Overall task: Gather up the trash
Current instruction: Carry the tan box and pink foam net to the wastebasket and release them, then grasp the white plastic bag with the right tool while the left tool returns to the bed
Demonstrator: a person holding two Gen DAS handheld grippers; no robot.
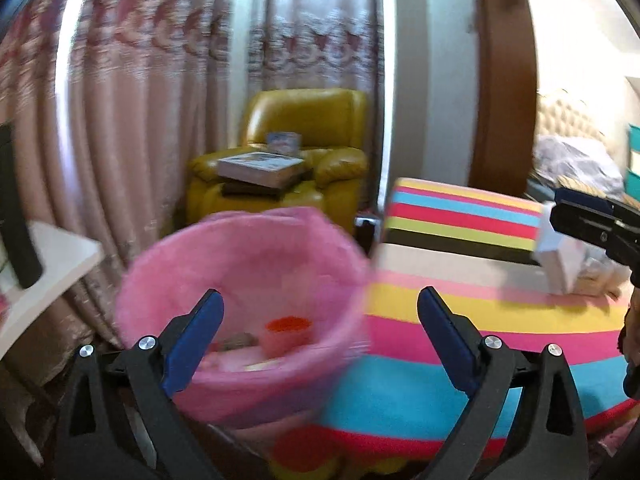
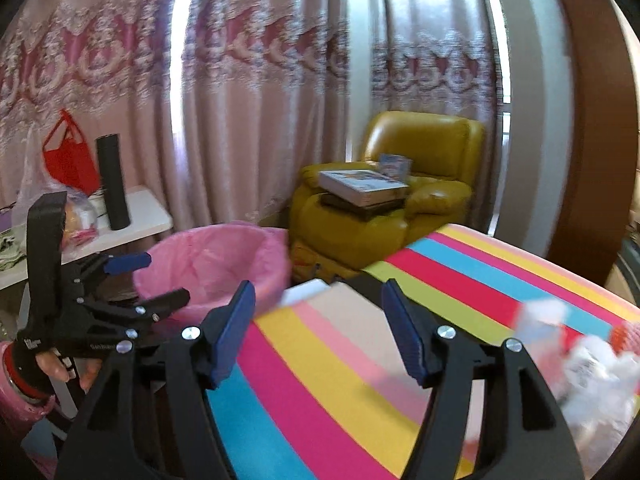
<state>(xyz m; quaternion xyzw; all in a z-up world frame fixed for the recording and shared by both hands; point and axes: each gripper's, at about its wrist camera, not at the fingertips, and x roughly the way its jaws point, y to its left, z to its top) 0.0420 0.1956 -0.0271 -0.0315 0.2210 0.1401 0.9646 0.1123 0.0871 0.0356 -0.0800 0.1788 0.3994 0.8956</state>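
Left gripper (image 1: 320, 304) spread wide, nothing between the pads — hanging right over the pink-lined bin (image 1: 244, 280), orange cup (image 1: 287, 334) lying inside. Right gripper (image 2: 318, 298) parted and empty above the striped table (image 2: 360, 360). Blurred white trash (image 2: 592, 364) heaped at the table's right edge.

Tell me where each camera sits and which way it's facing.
Left wrist: on the left gripper, looking down into the pink bin; its open fingers show, and the right gripper at the right edge.
Right wrist: on the right gripper, over the striped cloth; its open fingers show, and the left gripper in a hand.
Both share the bin, cloth, yellow armchair and curtains.
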